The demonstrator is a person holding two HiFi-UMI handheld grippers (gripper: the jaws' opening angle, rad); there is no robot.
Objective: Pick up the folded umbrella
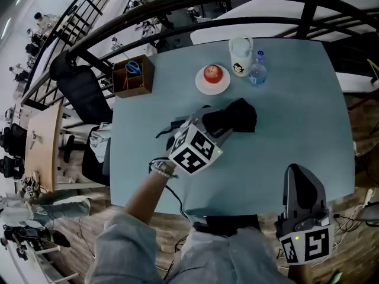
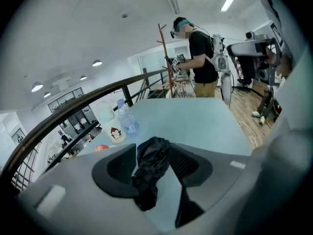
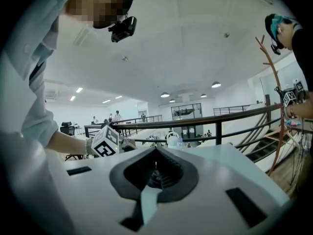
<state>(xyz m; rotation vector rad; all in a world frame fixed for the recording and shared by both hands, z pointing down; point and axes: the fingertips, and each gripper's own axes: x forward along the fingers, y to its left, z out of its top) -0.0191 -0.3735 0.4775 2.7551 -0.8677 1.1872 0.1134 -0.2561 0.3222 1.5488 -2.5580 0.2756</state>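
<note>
The folded black umbrella [image 1: 238, 116] lies crumpled at the middle of the pale blue table [image 1: 296, 123]. My left gripper [image 1: 218, 125] reaches it from the near left, marker cube behind. In the left gripper view the umbrella [image 2: 150, 166] runs between the spread jaws of the left gripper [image 2: 154, 156]; the jaws stand open around the cloth, not pressing it. My right gripper [image 1: 297, 175] hovers at the table's near right edge, well away from the umbrella. In the right gripper view its jaws [image 3: 156, 164] meet at the tips, nothing between them.
Behind the umbrella stand a white plate [image 1: 202, 85] with a red apple [image 1: 212, 73], a white mug [image 1: 240, 57] and a water bottle [image 1: 257, 70]. A wooden box [image 1: 133, 76] sits at the far left corner. A dark railing [image 1: 177, 5] runs behind the table. Another person [image 2: 201, 58] stands beyond.
</note>
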